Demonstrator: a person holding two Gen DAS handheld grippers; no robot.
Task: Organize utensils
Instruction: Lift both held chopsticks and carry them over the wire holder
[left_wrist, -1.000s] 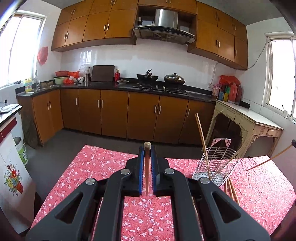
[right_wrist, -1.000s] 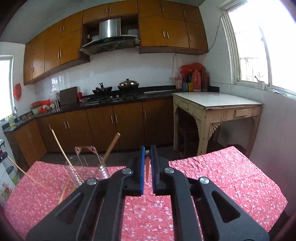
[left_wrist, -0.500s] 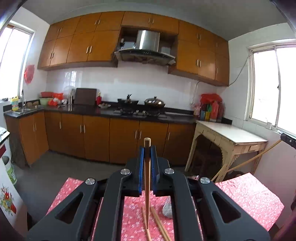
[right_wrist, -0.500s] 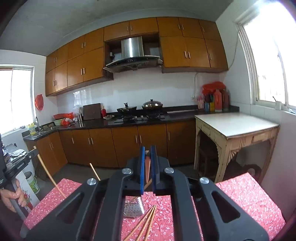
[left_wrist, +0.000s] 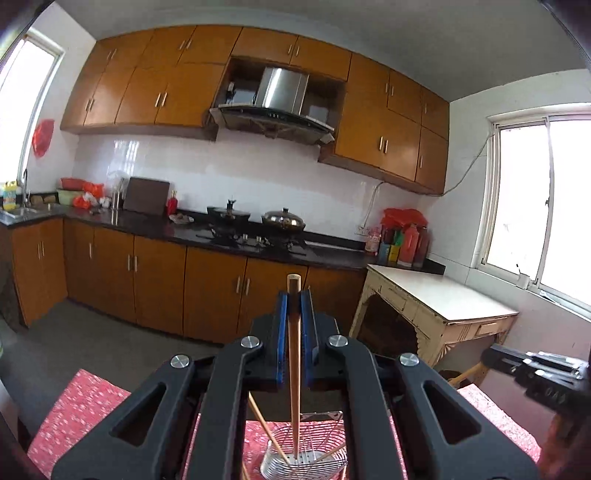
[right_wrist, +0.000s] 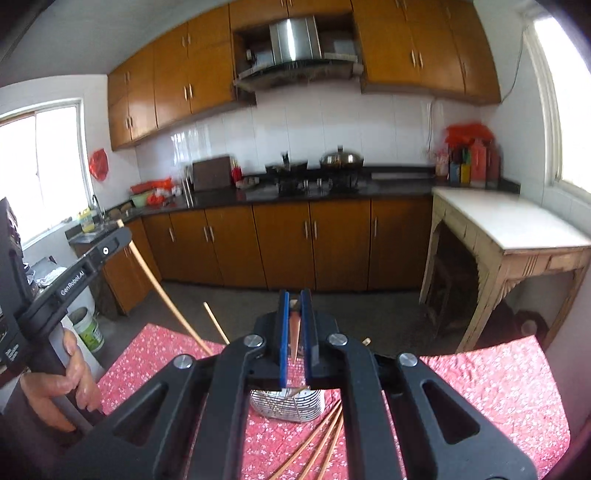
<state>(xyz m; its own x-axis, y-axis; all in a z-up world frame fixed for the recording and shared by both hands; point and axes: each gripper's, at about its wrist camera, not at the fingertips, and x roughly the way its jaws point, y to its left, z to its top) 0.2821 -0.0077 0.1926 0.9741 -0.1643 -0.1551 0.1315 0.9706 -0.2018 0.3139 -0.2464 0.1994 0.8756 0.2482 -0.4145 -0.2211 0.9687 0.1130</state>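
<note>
My left gripper (left_wrist: 294, 295) is shut on a long wooden chopstick (left_wrist: 294, 369) that hangs down over the wire utensil basket (left_wrist: 314, 465). Whether its tip is inside the basket I cannot tell. Another chopstick (left_wrist: 263, 424) leans in that basket. My right gripper (right_wrist: 294, 295) is shut on a second chopstick (right_wrist: 294, 332), above the same basket (right_wrist: 288, 404). Several loose chopsticks (right_wrist: 317, 443) lie on the red floral tablecloth (right_wrist: 498, 387) beside the basket. The right wrist view also shows the left gripper (right_wrist: 125, 232) at the left, held by a hand (right_wrist: 55, 387).
A cream side table (right_wrist: 509, 229) stands right of the red-clothed table. Brown kitchen cabinets (left_wrist: 155, 280) with a black counter and a stove run along the far wall. A white bucket (right_wrist: 86, 328) sits on the floor at the left. Windows are on both sides.
Both grippers have risen, each still shut on its chopstick. The basket has slid from the right of the left view to under the left gripper. The basket now lies low in both views.
</note>
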